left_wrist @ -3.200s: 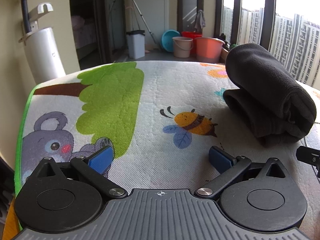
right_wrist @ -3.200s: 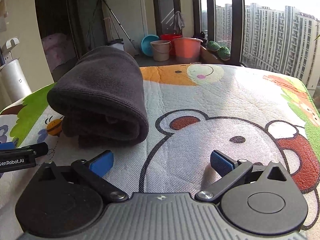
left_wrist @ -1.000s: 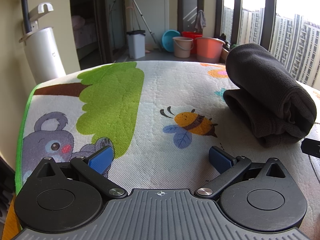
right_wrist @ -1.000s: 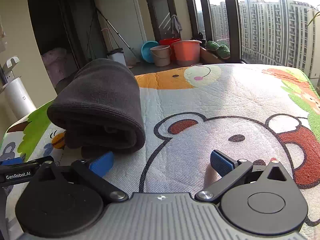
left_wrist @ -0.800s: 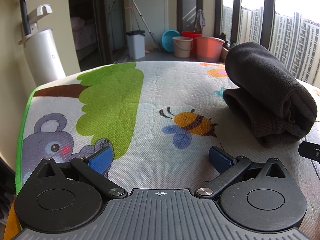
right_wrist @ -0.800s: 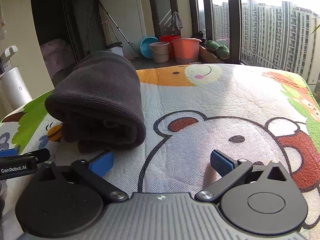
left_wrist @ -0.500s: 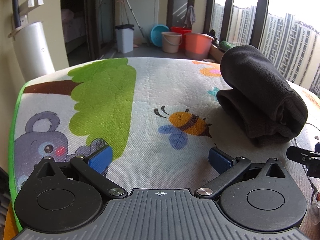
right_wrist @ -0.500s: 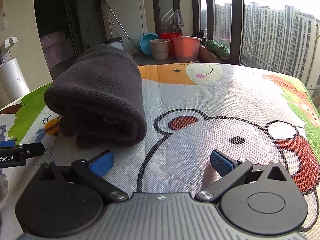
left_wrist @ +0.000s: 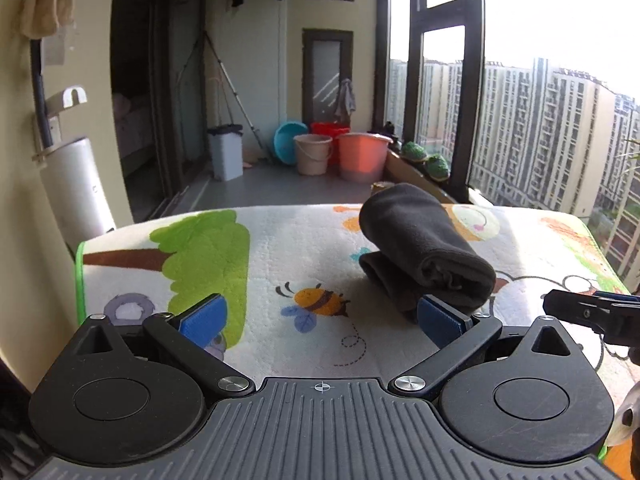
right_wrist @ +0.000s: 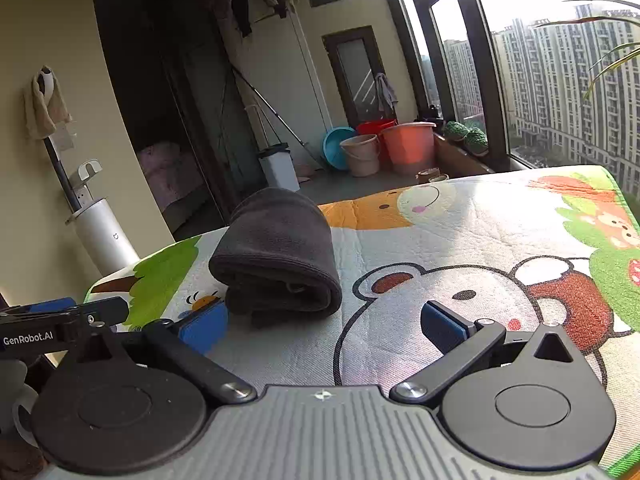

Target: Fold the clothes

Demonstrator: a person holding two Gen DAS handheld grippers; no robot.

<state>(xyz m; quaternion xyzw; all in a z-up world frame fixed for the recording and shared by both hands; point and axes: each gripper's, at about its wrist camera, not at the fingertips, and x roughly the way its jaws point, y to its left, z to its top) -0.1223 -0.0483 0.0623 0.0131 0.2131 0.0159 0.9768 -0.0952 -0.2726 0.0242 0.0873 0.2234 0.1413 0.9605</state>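
Resting ahead of both wide-open, empty grippers, left gripper (left_wrist: 320,316) and right gripper (right_wrist: 322,326), the folded dark garment (right_wrist: 280,256) looks finished, so nothing needs holding.

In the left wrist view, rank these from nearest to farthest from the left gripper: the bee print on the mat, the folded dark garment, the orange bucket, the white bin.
From the left gripper:
1. Bee print, just ahead, between the fingers.
2. Folded dark garment, ahead right on the mat.
3. Orange bucket and white bin, on the floor beyond the mat; too close to call.
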